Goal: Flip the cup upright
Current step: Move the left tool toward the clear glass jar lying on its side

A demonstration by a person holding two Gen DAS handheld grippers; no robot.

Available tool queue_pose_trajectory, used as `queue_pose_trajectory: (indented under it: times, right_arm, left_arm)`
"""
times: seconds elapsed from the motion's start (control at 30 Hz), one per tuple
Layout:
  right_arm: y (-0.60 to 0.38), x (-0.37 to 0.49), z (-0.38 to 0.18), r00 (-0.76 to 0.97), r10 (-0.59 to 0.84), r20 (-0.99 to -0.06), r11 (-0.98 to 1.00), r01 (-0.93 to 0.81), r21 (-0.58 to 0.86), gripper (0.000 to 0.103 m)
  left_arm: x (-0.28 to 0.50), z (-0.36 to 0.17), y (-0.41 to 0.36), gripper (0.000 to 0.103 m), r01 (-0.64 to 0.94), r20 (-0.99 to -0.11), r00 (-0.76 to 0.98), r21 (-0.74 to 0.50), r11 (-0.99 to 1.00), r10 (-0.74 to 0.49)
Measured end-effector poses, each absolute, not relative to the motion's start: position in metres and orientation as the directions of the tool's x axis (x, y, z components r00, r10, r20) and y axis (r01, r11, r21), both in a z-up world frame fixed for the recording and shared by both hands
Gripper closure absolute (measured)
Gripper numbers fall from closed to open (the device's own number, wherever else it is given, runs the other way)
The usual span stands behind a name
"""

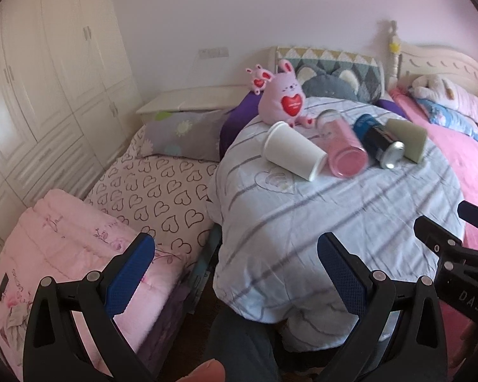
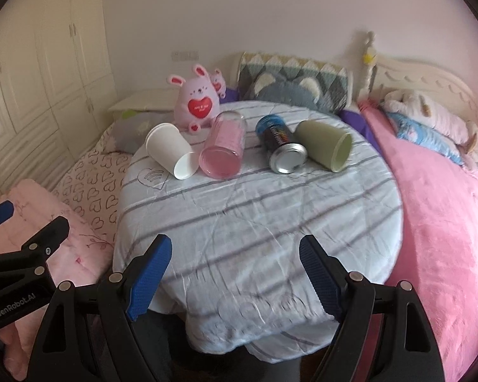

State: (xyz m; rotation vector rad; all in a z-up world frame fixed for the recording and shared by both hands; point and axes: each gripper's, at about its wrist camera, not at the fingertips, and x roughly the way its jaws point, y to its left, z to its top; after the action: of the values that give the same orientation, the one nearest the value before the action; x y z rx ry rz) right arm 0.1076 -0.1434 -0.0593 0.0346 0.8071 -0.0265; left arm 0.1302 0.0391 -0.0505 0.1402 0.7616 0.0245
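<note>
White paper forms the cup [image 2: 171,150], which is seen lying on its side on the striped cloth of the round surface [image 2: 258,222], its open mouth turned toward the cameras. Just beside it on the right a pink glass [image 2: 223,147] is laid on its side, then a dark can [image 2: 280,146] and a green cup [image 2: 326,147], both also tipped over. A pink plush rabbit [image 2: 197,102] is seated behind the white cup. The left tool [image 1: 235,273] and the right tool [image 2: 235,277] are held near the front edge, well apart from the cups, each with fingers spread wide and nothing gripped.
</note>
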Motion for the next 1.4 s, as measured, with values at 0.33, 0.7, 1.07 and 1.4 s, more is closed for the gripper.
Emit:
queue_pose_trajectory:
  times: [0.33, 0.7, 1.07, 1.4]
  right_arm:
    - [-0.133, 0.21, -0.072, 0.624, 0.014, -0.781, 0.999, 0.016, 0.031, 0.02]
    - [-0.142, 0.309, -0.093, 0.527, 0.044, -0.849, 0.994, 0.059, 0.088, 0.02]
    - [-0.147, 0.363, -0.126, 0.433, 0.027, -0.901, 0.989, 0.117, 0.086, 0.022]
    - [-0.145, 0.359, -0.132, 0.429, 0.1, -0.898, 0.985, 0.086, 0.151, 0.033]
  left_arm:
    - [0.227, -0.065, 0.056, 0.0, -0.017, -0.711, 0.694, 0.143, 0.99, 0.115]
    - [0.302, -0.093, 0.065, 0.0, -0.018, -0.749, 0.652, 0.134, 0.991, 0.113]
    - [0.326, -0.113, 0.064, 0.0, 0.006, -0.781, 0.617, 0.129, 0.992, 0.098]
    - [0.315, -0.105, 0.059, 0.0, 0.009, -0.779, 0.619, 0.137, 0.991, 0.102]
